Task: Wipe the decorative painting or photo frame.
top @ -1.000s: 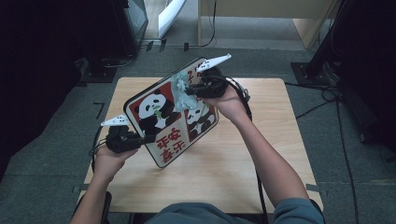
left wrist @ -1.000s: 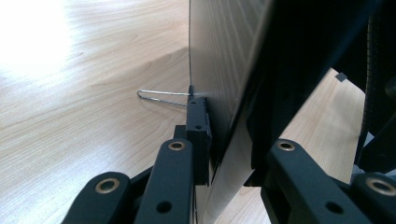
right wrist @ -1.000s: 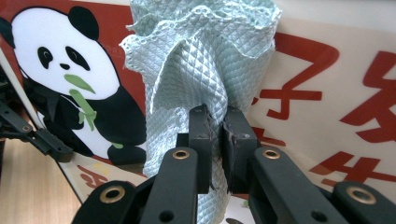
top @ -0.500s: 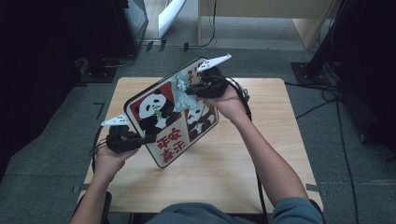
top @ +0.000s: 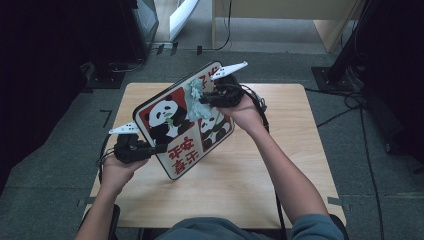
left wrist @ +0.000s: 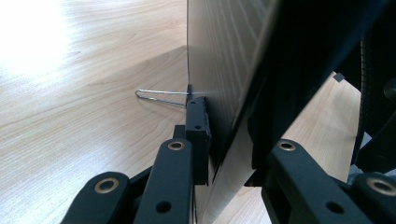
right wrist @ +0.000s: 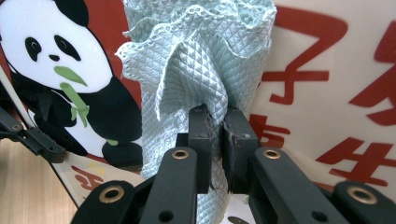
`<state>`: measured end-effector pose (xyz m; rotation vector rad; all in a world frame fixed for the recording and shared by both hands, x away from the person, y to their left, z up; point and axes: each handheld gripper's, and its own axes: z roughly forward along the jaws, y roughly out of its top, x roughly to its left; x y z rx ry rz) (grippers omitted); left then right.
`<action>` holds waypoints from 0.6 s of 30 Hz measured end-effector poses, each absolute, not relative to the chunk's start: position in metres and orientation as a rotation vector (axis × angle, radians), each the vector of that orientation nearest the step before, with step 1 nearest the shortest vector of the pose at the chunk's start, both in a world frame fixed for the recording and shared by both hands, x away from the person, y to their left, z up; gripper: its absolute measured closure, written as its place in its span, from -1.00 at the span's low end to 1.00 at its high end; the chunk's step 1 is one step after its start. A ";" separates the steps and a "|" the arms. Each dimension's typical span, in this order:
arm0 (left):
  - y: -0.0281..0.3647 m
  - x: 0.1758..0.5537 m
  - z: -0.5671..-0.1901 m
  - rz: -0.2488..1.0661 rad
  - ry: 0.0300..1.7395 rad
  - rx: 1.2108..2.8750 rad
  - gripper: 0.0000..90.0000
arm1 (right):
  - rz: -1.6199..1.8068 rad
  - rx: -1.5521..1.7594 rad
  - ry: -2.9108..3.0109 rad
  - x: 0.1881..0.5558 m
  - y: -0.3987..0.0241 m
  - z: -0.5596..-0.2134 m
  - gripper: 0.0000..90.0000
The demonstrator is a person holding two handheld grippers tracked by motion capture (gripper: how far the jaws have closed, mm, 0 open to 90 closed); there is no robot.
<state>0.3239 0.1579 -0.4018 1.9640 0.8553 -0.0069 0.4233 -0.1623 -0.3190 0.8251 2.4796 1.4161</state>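
A flat board (top: 170,125) printed with pandas and red characters is held tilted on edge over the wooden table (top: 240,190). My left gripper (top: 159,148) is shut on the board's lower left edge; in the left gripper view the jaws (left wrist: 229,135) clamp the thin board edge (left wrist: 224,70). My right gripper (top: 202,100) is shut on a light blue quilted cloth (top: 194,97), which lies bunched against the board's printed face. In the right gripper view the cloth (right wrist: 201,60) is pinched between the pads (right wrist: 215,121), with the panda board (right wrist: 327,70) right behind it.
A thin wire loop (left wrist: 159,97) sticks out from the board's back side above the tabletop. Cables (top: 350,100) run over the floor to the right of the table. Dark furniture (top: 50,75) stands at the left, and a pale wooden unit (top: 280,20) behind the table.
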 end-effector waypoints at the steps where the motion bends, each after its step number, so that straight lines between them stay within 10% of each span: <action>1: 0.158 0.324 -0.402 -0.007 0.855 1.964 0.74 | 1.416 0.825 2.480 0.423 -0.162 -0.319 0.86; 18: 0.158 0.321 -0.403 -0.008 0.861 1.954 0.73 | 1.440 0.848 2.484 0.419 -0.165 -0.336 0.85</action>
